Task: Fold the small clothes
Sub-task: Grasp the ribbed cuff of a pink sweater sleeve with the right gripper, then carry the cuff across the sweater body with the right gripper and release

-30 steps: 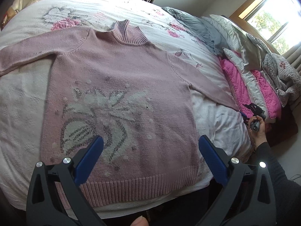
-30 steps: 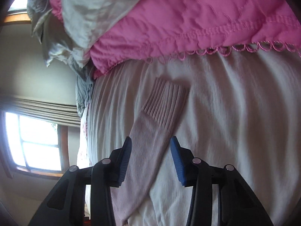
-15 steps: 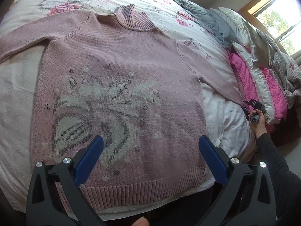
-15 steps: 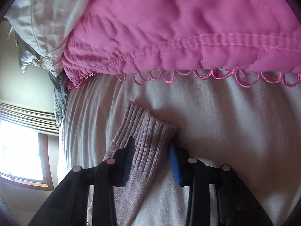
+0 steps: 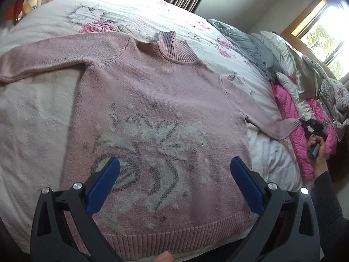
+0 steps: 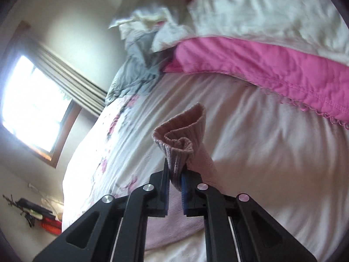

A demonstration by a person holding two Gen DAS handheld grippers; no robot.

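A pink knitted sweater with a white and grey flower pattern lies flat, front up, on the bed. Its left sleeve stretches off to the left. My left gripper hovers open above the lower front of the sweater, holding nothing. In the left wrist view my right gripper sits far right at the end of the right sleeve, held by a hand. My right gripper is shut on the ribbed sleeve cuff, which bunches up and stands lifted off the sheet.
Pink quilted blankets and white and grey pillows pile at the bed's right side. A floral bedspread covers the far part. Windows stand behind. A dark-sleeved arm reaches along the right edge.
My right gripper moved forward over the sleeve cuff, shut on it and lifted it off the sheet. The left gripper stayed open and drifted slightly over the sweater.
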